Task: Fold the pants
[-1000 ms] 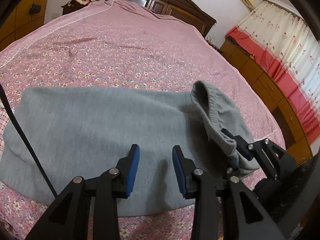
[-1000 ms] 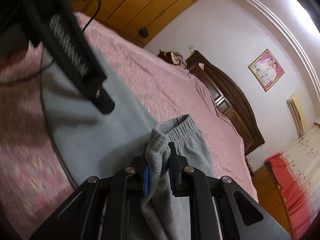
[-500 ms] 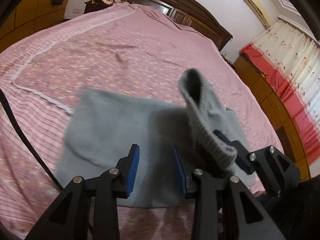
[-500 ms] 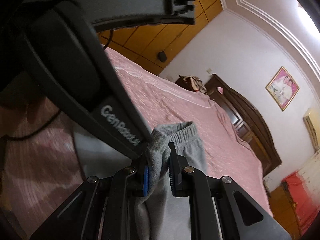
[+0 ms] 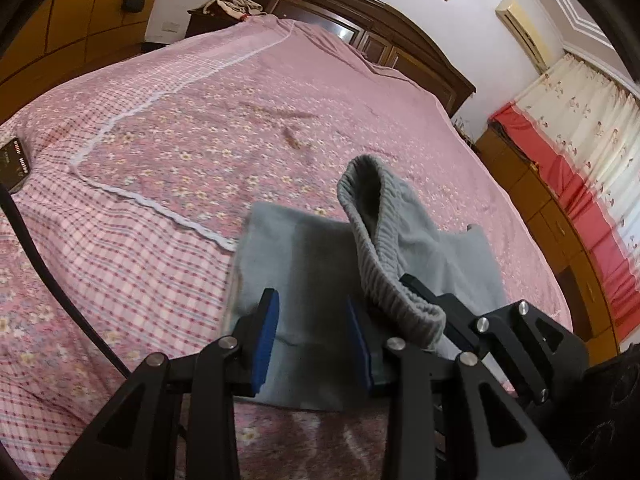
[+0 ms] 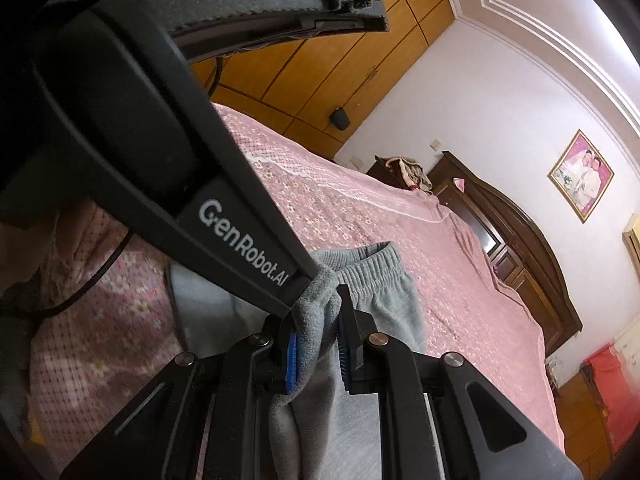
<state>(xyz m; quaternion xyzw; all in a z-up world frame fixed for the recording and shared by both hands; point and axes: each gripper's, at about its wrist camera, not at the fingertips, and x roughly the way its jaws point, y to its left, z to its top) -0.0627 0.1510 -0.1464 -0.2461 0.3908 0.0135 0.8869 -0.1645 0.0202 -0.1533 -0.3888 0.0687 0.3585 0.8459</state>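
Observation:
Grey sweatpants (image 5: 304, 272) lie folded on the pink floral bedspread (image 5: 200, 128). My right gripper (image 6: 318, 336) is shut on the elastic waistband (image 6: 360, 268) and holds that end lifted off the bed; the raised waistband (image 5: 380, 240) and the right gripper's body (image 5: 520, 340) show at the right of the left wrist view. My left gripper (image 5: 312, 340) is open and empty, its blue pads (image 5: 266, 336) hovering over the near edge of the flat pants. The left gripper's body (image 6: 192, 184) fills the upper left of the right wrist view.
A dark phone-like device (image 5: 14, 160) lies at the bed's left edge. A black cable (image 5: 52, 280) crosses the bedspread at left. A dark wooden headboard (image 5: 360, 16) stands at the far end, a low cabinet under red curtains (image 5: 560, 208) at right.
The left gripper has drawn back and up, so the pants appear smaller and farther. The right gripper keeps its hold on the waistband and has carried it leftward over the flat pants.

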